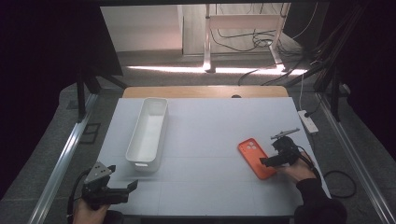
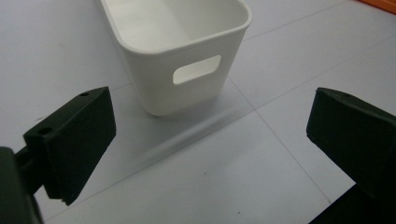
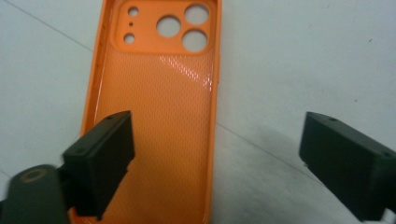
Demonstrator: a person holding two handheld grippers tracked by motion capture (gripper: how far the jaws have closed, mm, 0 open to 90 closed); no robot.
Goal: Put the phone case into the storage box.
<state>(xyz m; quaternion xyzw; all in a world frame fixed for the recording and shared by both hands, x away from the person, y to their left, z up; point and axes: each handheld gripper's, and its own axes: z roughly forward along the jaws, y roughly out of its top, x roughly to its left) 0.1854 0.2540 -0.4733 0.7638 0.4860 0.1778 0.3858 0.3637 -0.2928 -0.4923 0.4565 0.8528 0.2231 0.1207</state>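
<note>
1. High view: I see the orange phone case [image 1: 255, 157] flat on the white table [image 1: 210, 186], right half, near the front edge. Its long axis runs diagonally: camera-cutout end points up-left toward the table's middle, the other end down-right toward the person's right hand [image 1: 299, 171]. The right gripper [image 1: 266, 161] sits at that near end, body on the case's right side, tips over its lower edge. From here I can't tell the jaw gap. The left gripper [image 1: 133, 185] rests at the front-left corner, pointing right, well apart from the case. The white bin [image 1: 148, 133] stands left of centre, long axis running away from the person, slightly tilted to the right at the far end.

2. Left gripper view: jaws are spread wide, nothing between them but bare table. The bin's short end wall with its handle slot [image 2: 196, 70] is straight ahead, near but not touching. A sliver of orange shows at the top-right corner.

3. Right gripper view: the case lies inside-up, long axis running away from the camera, lens holes at the far end. Jaws stand released and wide; the left one hovers over the case's near-left part, the right one over bare table beside it. No pad presses the case.
</note>
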